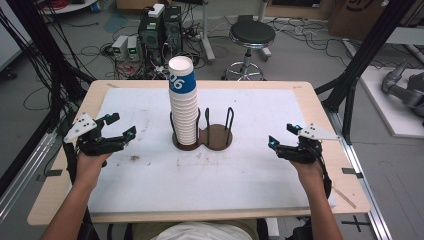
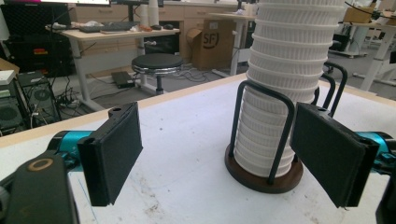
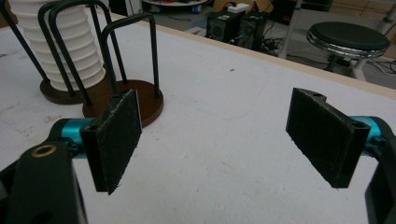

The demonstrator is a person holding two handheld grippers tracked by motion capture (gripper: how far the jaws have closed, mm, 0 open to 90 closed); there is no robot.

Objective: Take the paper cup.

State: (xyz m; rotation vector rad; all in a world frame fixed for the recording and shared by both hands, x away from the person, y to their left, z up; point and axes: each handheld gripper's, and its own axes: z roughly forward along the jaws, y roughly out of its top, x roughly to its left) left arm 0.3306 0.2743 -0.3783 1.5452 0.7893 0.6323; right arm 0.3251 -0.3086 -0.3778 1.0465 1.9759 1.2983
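Right, both sets of tongs sit wide open and carry nothing: the left tongs point(image 1: 120, 126) hover low over the left part of the surface point(image 1: 150, 175), jaws spread and angled in toward the middle, and the right tongs point(image 1: 281, 135) mirror them on the far side, also aimed inward. From the left gripper view the two black pads frame the stack of cups point(image 2: 285, 79) almost dead ahead, so that hand looks lined up for a reach at the tower. The stack itself, white ribbed paper cups with a blue-banded one on top, stands upright at the centre of the surface in the left ring of a dark double cup holder point(image 1: 202, 140), whose wire hoops hug the lower cups and keep the tall column from tipping. The holder's right ring point(image 3: 135, 100) stands vacant, just beside the filled one, and the right gripper view has it ahead and to the left of its jaws; my read is that this open slot is where cups may be headed, though that's a guess. Both tongs are well apart from the stack, nothing touched yet. Beyond the surface's far edge sit a black stool point(image 1: 251, 35) and some computer boxes point(image 1: 160, 30) on the floor.
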